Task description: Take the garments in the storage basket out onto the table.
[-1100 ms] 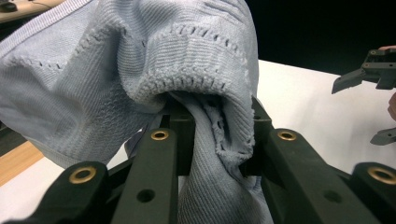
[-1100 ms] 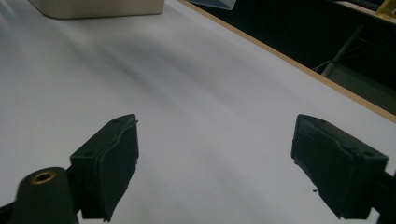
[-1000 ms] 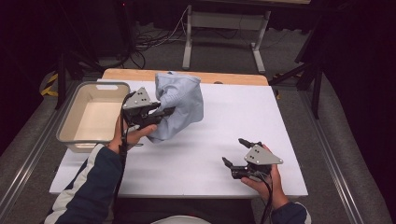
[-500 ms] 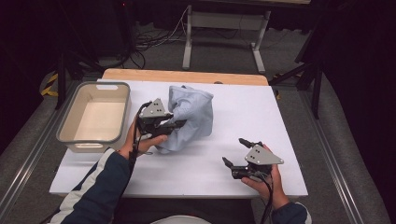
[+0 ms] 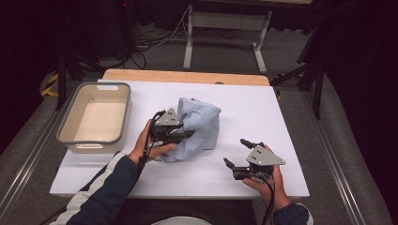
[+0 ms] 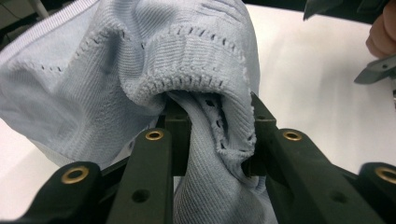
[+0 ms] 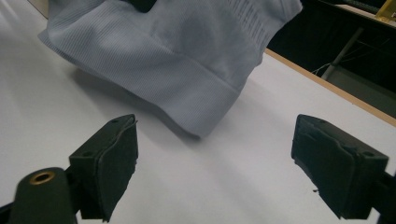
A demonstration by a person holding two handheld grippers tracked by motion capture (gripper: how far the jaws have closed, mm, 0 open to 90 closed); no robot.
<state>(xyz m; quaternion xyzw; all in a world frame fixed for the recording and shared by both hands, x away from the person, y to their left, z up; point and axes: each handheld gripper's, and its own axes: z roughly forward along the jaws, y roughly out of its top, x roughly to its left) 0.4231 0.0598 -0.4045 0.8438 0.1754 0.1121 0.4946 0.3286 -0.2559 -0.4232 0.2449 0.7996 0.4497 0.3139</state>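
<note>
We note the left gripper (image 5: 184, 135), clamped on the blue garment (image 5: 199, 124), has shifted tableward from the bin (image 5: 75, 138); right gripper (image 5: 240, 153) gapes wide, unmoved.

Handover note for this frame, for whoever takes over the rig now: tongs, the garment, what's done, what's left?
Left tongs: shut on a bunched fold of the light-blue knit garment, held at the white table's middle.
Right tongs: open, holding nothing, near the front right edge, pointing toward the garment.
Bin: at left, nothing in it.
Done: garment gripped.
Left: probably set it down and spread or fold it with both tongs.
</note>
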